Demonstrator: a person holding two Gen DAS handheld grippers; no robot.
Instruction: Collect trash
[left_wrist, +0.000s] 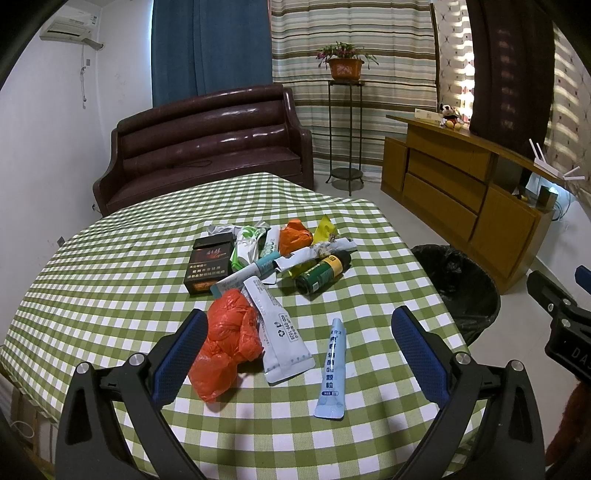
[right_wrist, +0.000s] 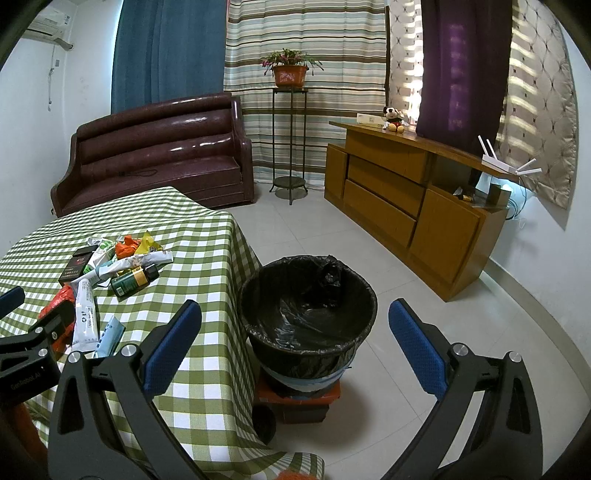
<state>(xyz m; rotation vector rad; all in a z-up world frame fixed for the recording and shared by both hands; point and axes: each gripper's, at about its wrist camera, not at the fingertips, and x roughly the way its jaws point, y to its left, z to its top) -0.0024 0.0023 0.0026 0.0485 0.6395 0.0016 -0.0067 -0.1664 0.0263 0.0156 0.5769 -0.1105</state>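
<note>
Orange plastic bag (left_wrist: 227, 343) lies just inside left gripper's (left_wrist: 301, 354) spread fingers, nearest; right gripper (right_wrist: 295, 347), spread, empty, hovers over bin (right_wrist: 308, 295).

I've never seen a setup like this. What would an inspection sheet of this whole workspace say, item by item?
Surface: table under a green-and-white checked cloth.
Job's things: a trash pile mid-table, with an orange plastic bag, white sachet, light blue sachet, dark green bottle lying on its side, and cigarette box. A black-lined trash bin stands on the floor beside the table; nothing seen inside.
Clutter: nothing seen apart from the trash.
Grippers: left gripper open over the near sachets; right gripper open above the bin, holding nothing.
Cables: a cord on the brown sofa; wires by the router.
Surroundings: wooden cabinet, potted plant on a stand, curtains.
</note>
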